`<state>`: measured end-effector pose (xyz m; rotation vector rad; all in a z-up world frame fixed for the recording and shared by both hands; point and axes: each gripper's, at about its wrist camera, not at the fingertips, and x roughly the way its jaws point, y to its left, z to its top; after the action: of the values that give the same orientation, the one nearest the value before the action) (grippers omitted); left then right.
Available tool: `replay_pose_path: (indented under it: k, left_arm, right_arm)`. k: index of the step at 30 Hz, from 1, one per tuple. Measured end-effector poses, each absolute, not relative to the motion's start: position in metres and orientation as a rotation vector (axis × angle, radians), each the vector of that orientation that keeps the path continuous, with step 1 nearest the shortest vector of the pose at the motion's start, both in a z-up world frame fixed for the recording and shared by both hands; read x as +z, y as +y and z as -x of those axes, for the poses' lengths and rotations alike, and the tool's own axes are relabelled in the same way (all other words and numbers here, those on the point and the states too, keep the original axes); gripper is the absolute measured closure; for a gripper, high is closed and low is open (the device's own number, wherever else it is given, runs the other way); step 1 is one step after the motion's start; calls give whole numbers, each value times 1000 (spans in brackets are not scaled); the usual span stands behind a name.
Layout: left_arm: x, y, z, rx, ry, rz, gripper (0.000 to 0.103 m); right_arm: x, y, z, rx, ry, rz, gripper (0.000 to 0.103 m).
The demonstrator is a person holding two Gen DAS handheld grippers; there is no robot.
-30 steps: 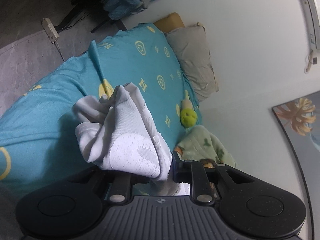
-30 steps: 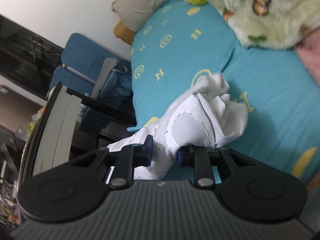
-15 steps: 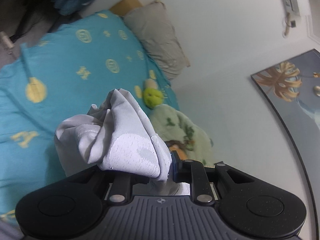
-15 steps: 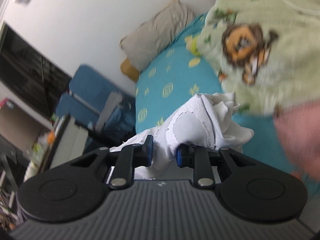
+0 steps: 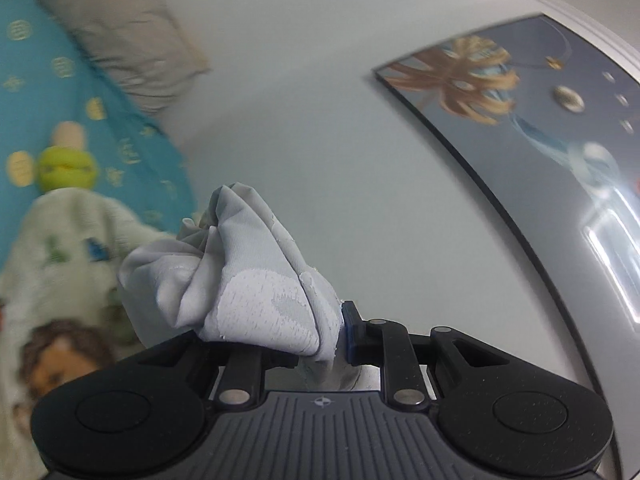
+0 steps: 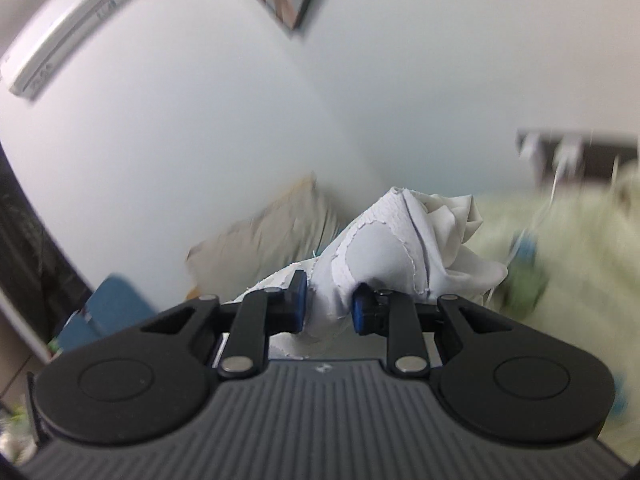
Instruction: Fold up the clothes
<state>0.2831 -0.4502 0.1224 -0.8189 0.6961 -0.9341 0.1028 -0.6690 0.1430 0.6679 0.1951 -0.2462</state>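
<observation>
Both the left gripper point(image 5: 320, 336) and the right gripper point(image 6: 329, 306) are clamped narrowly on bunched corners of the white garment point(image 5: 248, 280), lifted above the bed point(image 5: 80, 120). Judging from this, spread the two grips apart evenly so the cloth hangs flat, keeping it off the green blanket point(image 5: 60, 248).

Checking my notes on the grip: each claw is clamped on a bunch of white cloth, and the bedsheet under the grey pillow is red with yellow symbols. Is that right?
Not quite: the bedsheet is teal, not red, as the left wrist view shows. The rest holds: the left claw and the right claw are each clamped on bunched white cloth, the sheet carries yellow symbols, and the grey pillow lies on it.
</observation>
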Motion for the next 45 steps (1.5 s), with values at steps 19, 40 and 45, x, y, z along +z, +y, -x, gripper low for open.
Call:
replay_pose_path:
  k: [19, 40, 45]
  left_arm:
    - [-59, -436, -224, -1046, 891, 446, 78]
    - [90, -385, -104, -937, 598, 6, 0]
    - [150, -346, -44, -948, 473, -20, 0]
  right_arm:
    - [-45, -654, -9, -329, 359, -850, 78]
    - [52, -594, 65, -423, 506, -764, 70]
    - [108, -561, 96, -384, 433, -657, 53]
